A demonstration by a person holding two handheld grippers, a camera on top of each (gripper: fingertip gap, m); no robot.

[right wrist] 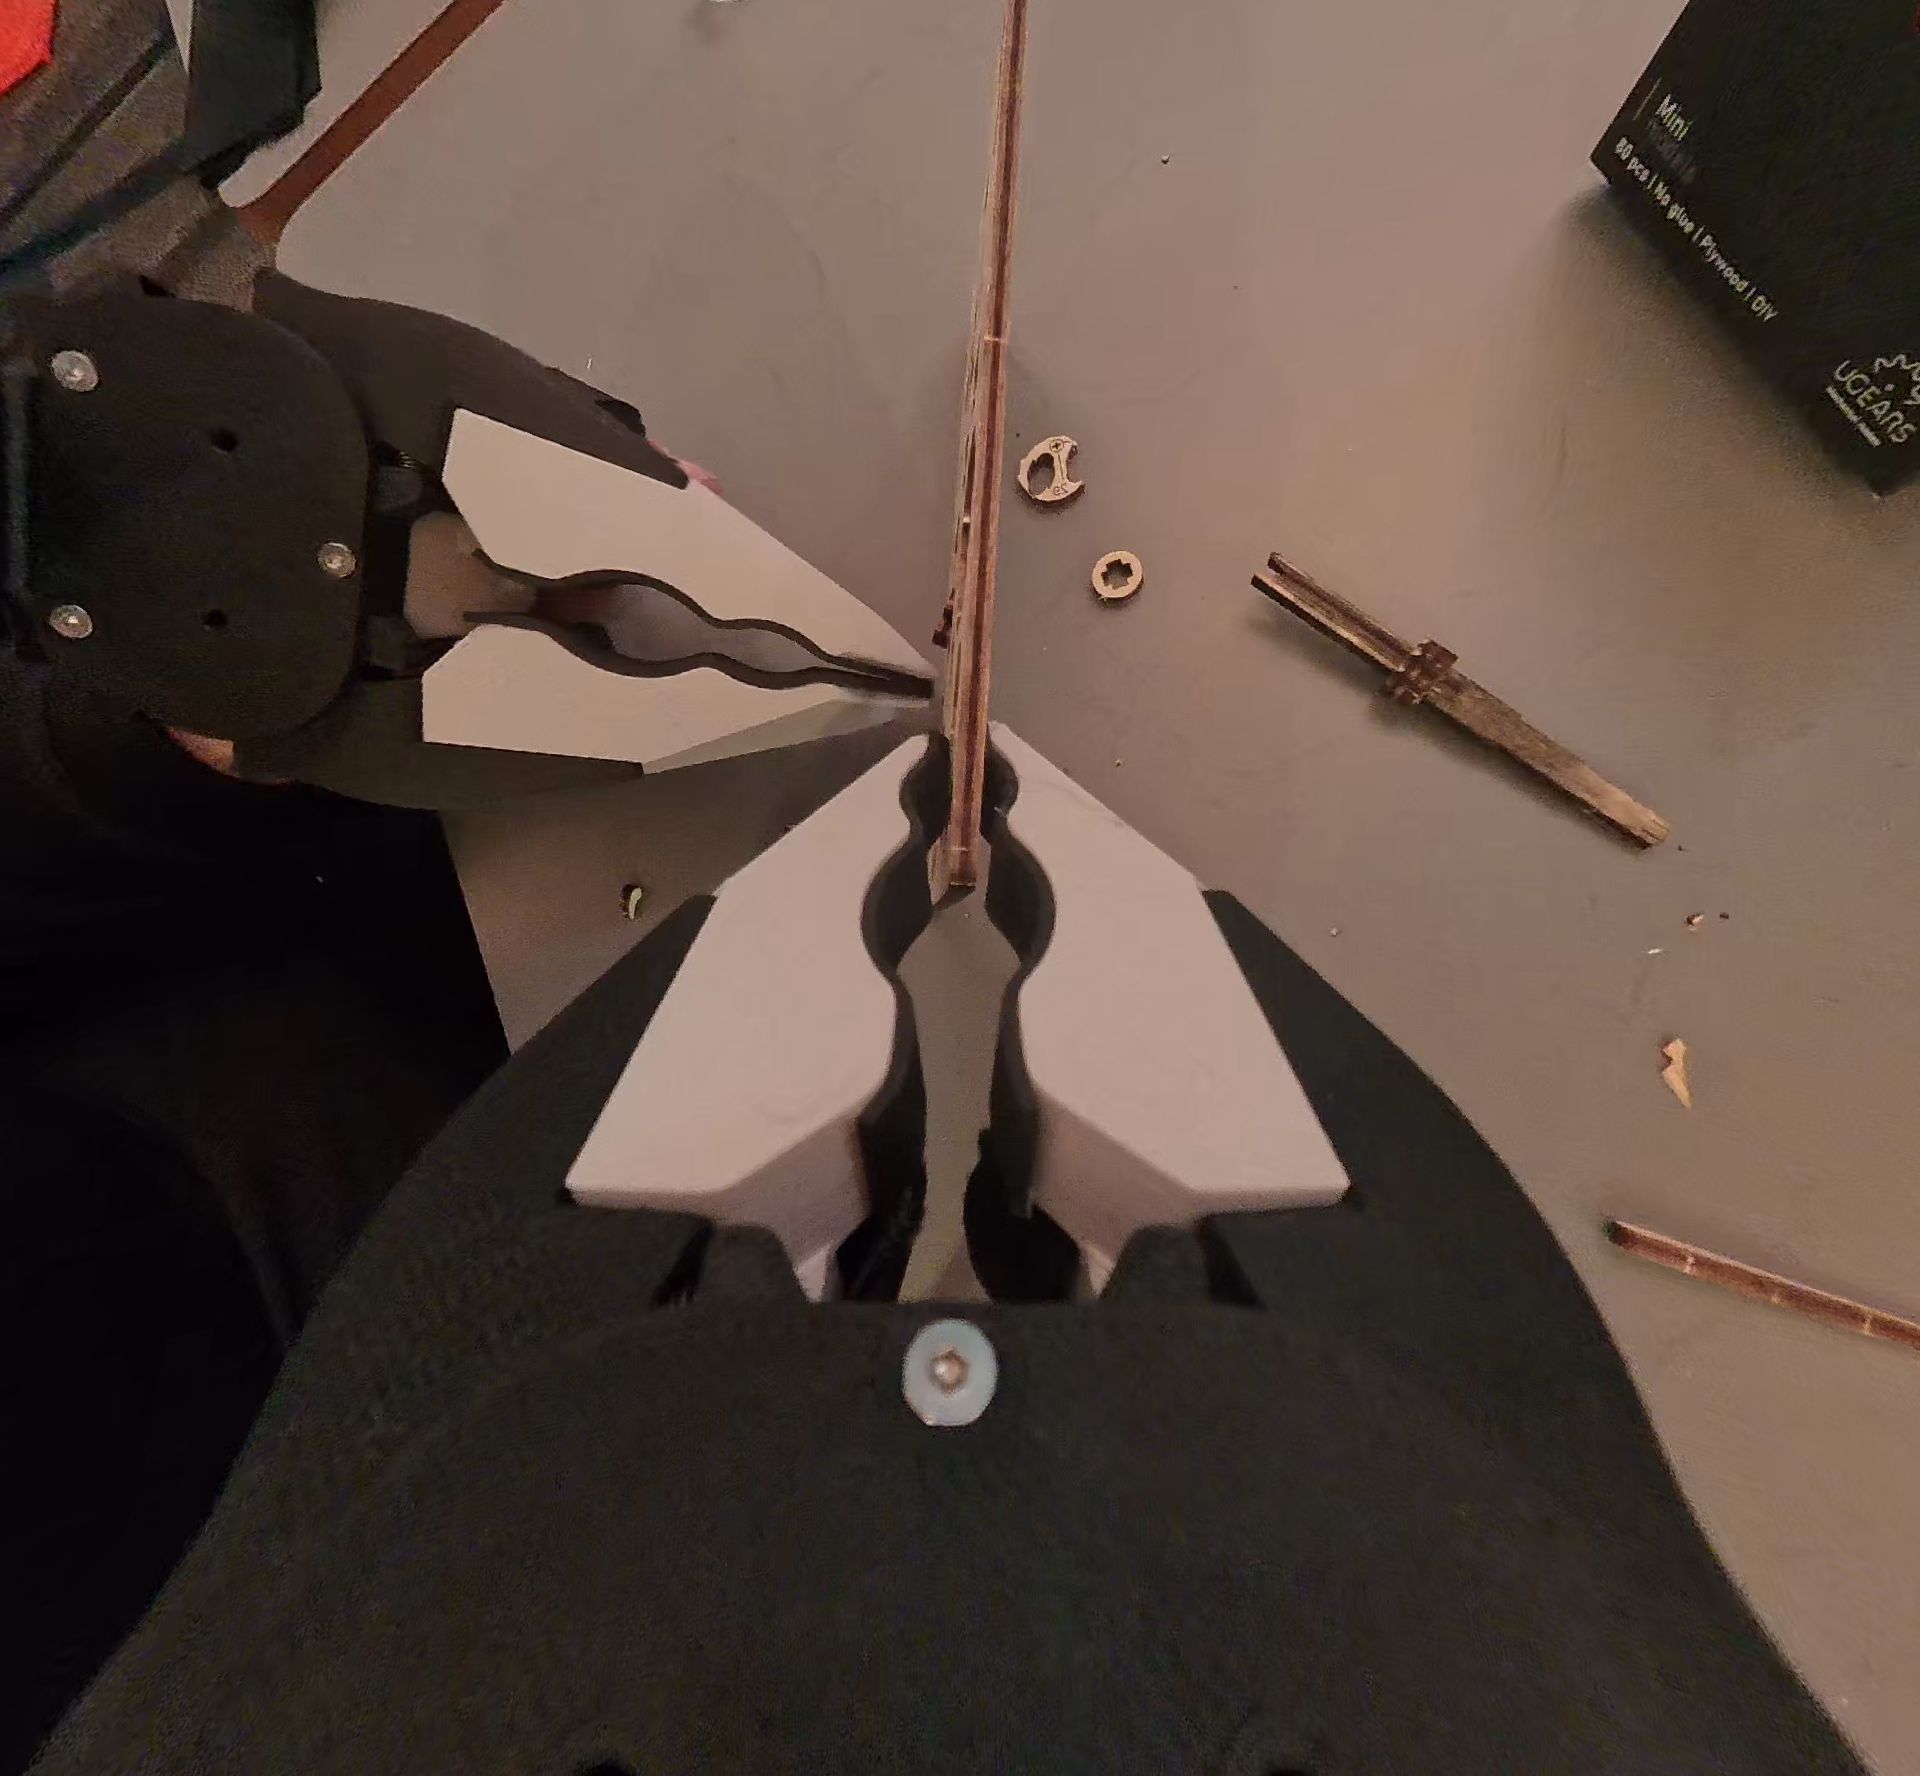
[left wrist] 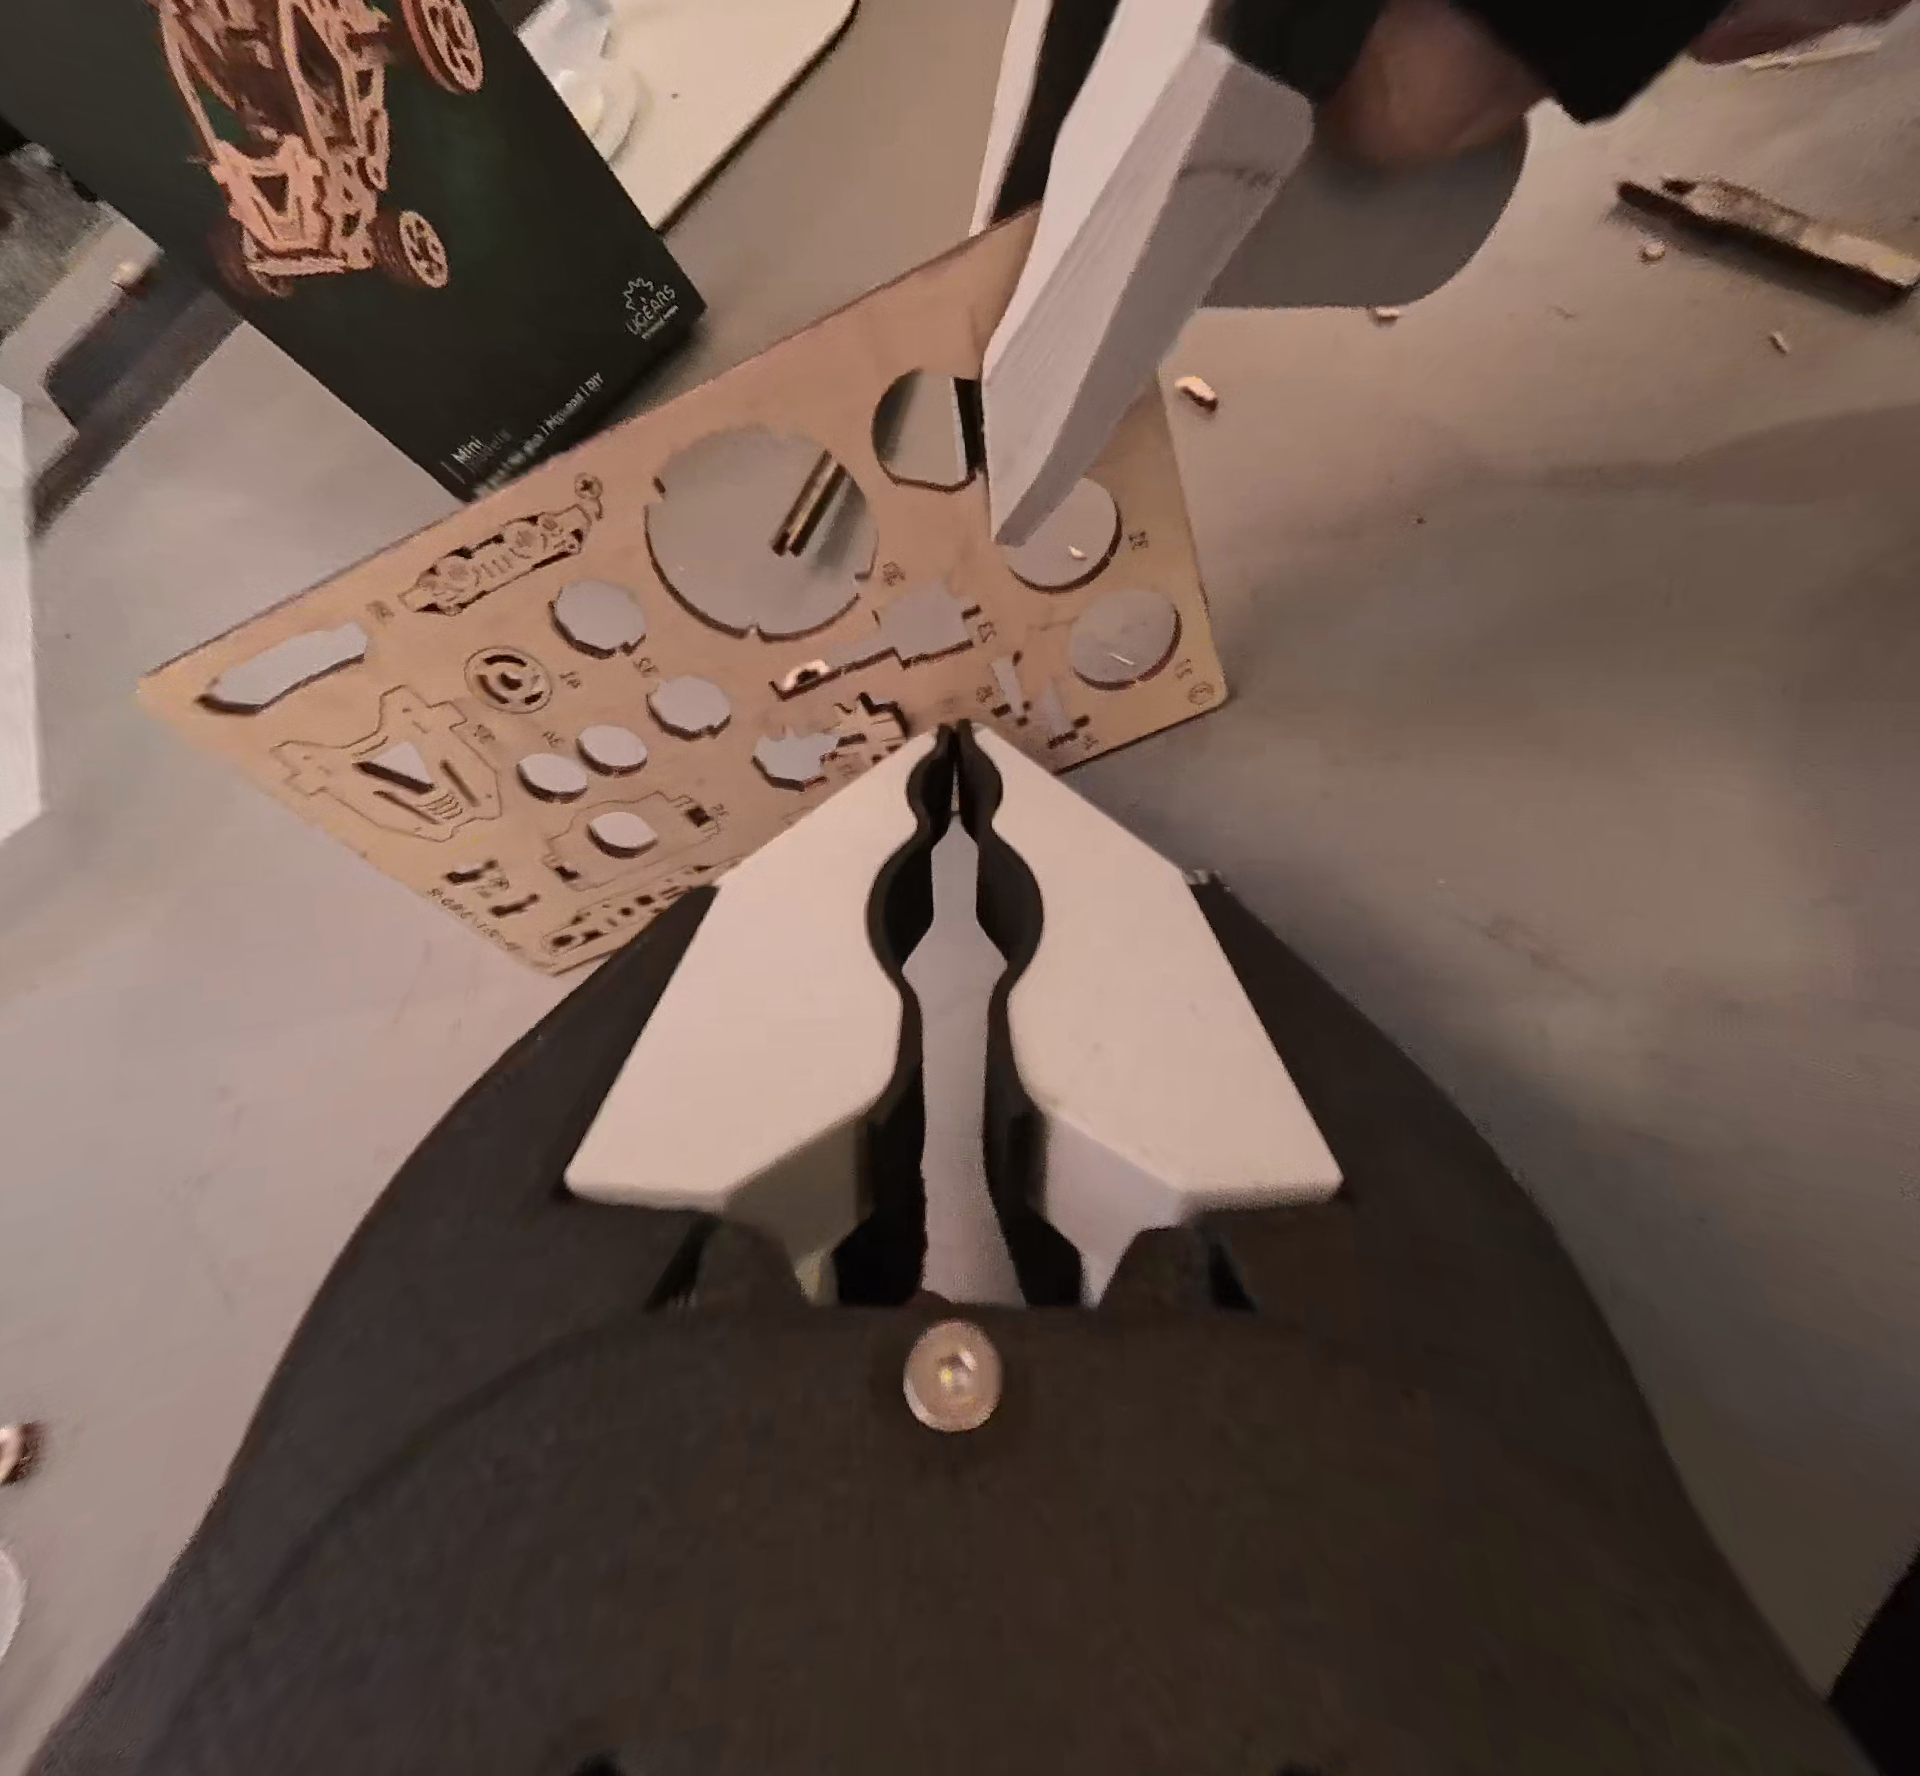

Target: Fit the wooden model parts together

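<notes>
A thin plywood sheet (left wrist: 935,537) with several parts punched out stands on edge above the grey table (left wrist: 1507,791). My right gripper (right wrist: 961,752) is shut on its near end; in the right wrist view the sheet (right wrist: 994,376) shows edge-on. One white finger (left wrist: 1091,303) of the right gripper crosses the sheet's upper right in the left wrist view. My left gripper (left wrist: 956,739) is shut, with its tips against the sheet's face near the lower edge. It comes in from the left in the right wrist view (right wrist: 920,684).
A black kit box (left wrist: 364,168) stands behind the sheet and also shows at the right (right wrist: 1787,116). Loose on the table are a hooked piece (right wrist: 1055,474), a ring (right wrist: 1117,575), a dark wooden shaft (right wrist: 1455,698) and a stick (right wrist: 1766,1288). A white flat base (left wrist: 727,33) lies at the back. Less than 4 cm separates the two grippers' tips. The dark wooden shaft (right wrist: 1455,698) sits 10 centimetres or so from the ends of my right fingers.
</notes>
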